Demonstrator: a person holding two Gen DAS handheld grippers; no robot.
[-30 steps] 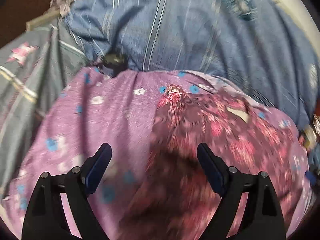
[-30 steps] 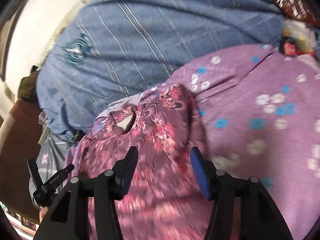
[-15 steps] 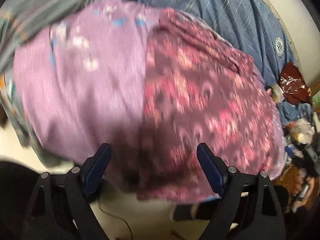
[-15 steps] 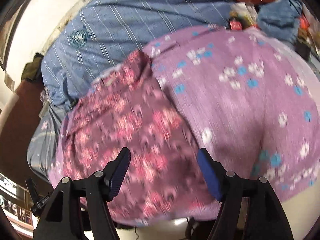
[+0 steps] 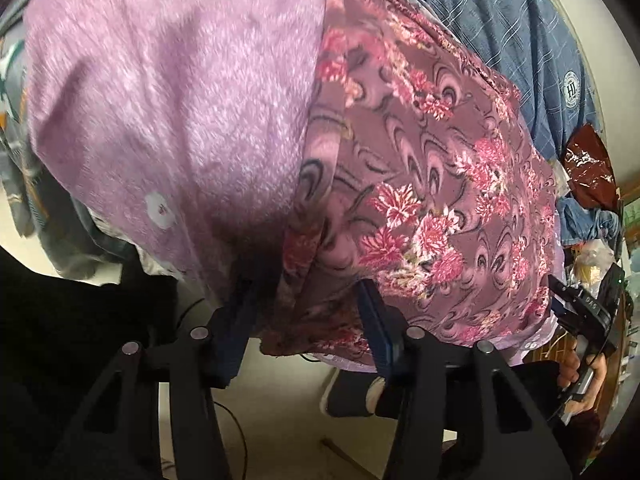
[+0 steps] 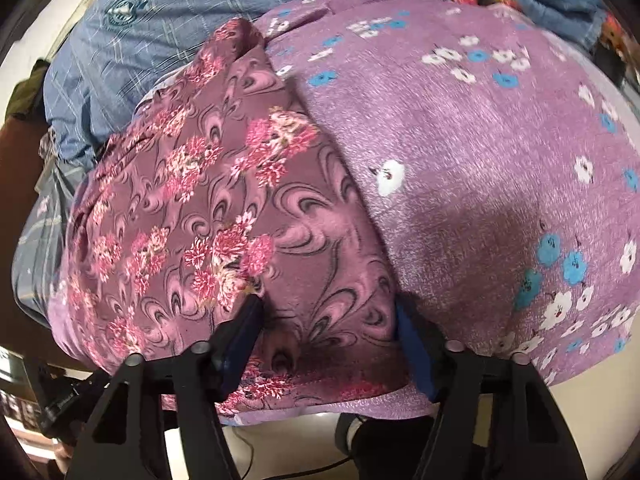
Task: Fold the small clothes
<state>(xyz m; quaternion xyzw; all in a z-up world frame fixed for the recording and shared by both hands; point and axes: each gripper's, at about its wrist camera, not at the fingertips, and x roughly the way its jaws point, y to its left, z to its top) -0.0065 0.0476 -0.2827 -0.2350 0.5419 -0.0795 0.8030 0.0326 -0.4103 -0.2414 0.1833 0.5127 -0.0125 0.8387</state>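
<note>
A small maroon garment with pink flowers [image 5: 432,168] lies on a purple cloth with blue and white flowers [image 5: 168,92], its near hem hanging at the table's front edge. My left gripper [image 5: 308,312] is open, its fingers either side of the hem's left corner. In the right wrist view the same garment [image 6: 224,200] lies left of the purple cloth [image 6: 480,152]. My right gripper [image 6: 328,332] is open, its fingers astride the hem's right part, the fabric bunched between them. The other gripper [image 5: 584,312] shows at the left wrist view's right edge.
A blue checked shirt [image 5: 520,32] lies beyond the garment. A dark red bag [image 5: 588,164] and blue denim [image 5: 584,216] lie at the right. Grey striped cloth [image 5: 24,184] hangs at the left. The floor with cables [image 5: 240,408] and a shoe [image 5: 356,396] is below the edge.
Both grippers have pulled back to the near table edge and dropped onto the garment's hem. Their jaws have narrowed around the fabric.
</note>
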